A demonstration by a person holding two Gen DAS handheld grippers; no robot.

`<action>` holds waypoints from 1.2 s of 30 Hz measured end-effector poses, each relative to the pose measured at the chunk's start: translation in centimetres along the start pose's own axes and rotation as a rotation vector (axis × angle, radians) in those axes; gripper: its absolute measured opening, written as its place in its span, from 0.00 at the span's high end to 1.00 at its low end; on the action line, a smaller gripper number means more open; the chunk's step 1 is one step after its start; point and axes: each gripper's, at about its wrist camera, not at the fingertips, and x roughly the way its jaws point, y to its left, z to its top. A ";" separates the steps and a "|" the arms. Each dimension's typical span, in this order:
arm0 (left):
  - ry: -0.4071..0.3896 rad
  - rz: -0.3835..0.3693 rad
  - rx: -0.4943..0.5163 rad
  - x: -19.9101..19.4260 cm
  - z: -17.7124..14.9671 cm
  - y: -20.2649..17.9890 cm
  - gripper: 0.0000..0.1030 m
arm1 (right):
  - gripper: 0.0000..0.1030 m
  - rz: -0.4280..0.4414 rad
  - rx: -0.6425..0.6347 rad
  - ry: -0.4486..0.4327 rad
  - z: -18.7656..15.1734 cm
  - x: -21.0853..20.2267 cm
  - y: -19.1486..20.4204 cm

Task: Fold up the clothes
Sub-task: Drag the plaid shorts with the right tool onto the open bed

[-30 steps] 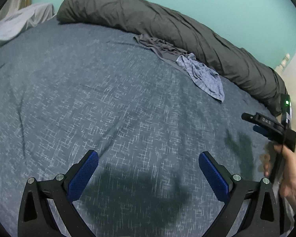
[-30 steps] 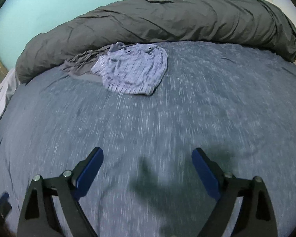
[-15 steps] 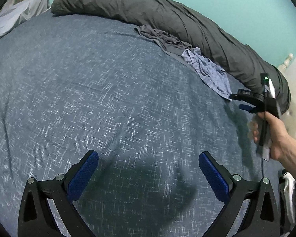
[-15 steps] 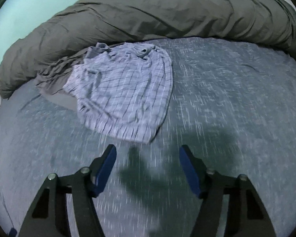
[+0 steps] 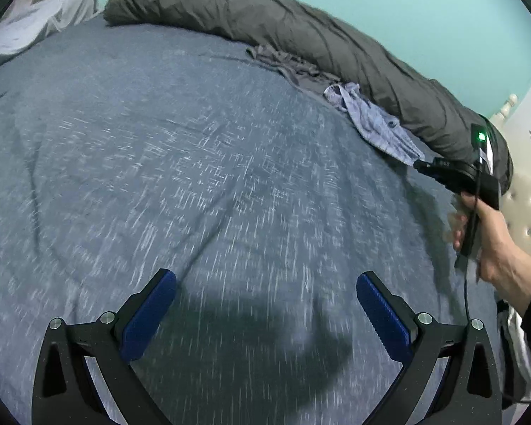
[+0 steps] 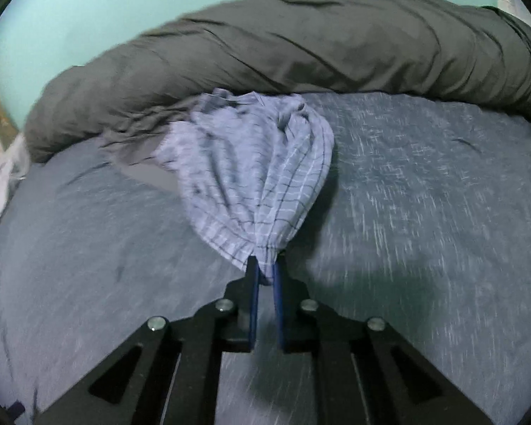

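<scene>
Teal wall point(image 5: 424, 7) backs a bed point(image 5: 159, 163) spread with a blue-grey flecked cover. Along the far edge of the bed lies a long rolled grey duvet point(image 6: 301, 46), creased and bulky. White bedding point(image 5: 35, 24) is bunched at the far left corner in the left wrist view. At the right edge of that view a pale tufted headboard point(image 5: 527, 219) shows beside the bed.

Against the duvet lie two garments. A lilac checked shirt point(image 6: 258, 163) is crumpled on the cover, its far end touching the duvet. Partly under it, to its left in the right wrist view, lies a flat grey garment point(image 6: 141, 170), also up against the duvet.

Right tongs point(image 6: 264, 276) are closed down to a narrow gap on the near hem of the shirt, with a bunch of cloth pinched between the blue pads. From that pinch the fabric fans out in folds toward the duvet. In the left wrist view the same tongs point(image 5: 419, 165) reach the near corner of the shirt point(image 5: 375, 124), held by the right hand point(image 5: 492, 237), with a green light lit on the device.

Left tongs point(image 5: 265, 304) are spread wide with nothing between the pads, above the bare cover near the middle of the bed, well apart from both garments. Their shadow falls on the cover just below them.
</scene>
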 end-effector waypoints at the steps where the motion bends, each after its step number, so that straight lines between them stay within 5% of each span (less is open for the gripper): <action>1: -0.006 0.001 0.002 -0.6 -0.4 0.0 0.00 | 0.93 0.016 -0.005 -0.007 -0.7 -1.1 0.4; 13: -0.076 0.029 -0.011 -8.2 -8.3 0.3 0.00 | 0.93 0.202 -0.001 -0.062 -12.7 -14.5 3.0; 25: -0.099 0.000 0.003 -19.6 -16.7 -0.7 0.00 | 0.94 0.248 0.011 -0.088 -25.6 -32.7 6.7; 36: -0.113 -0.022 0.005 -24.0 -23.2 0.1 0.00 | 0.94 0.369 -0.049 -0.077 -32.7 -40.8 10.0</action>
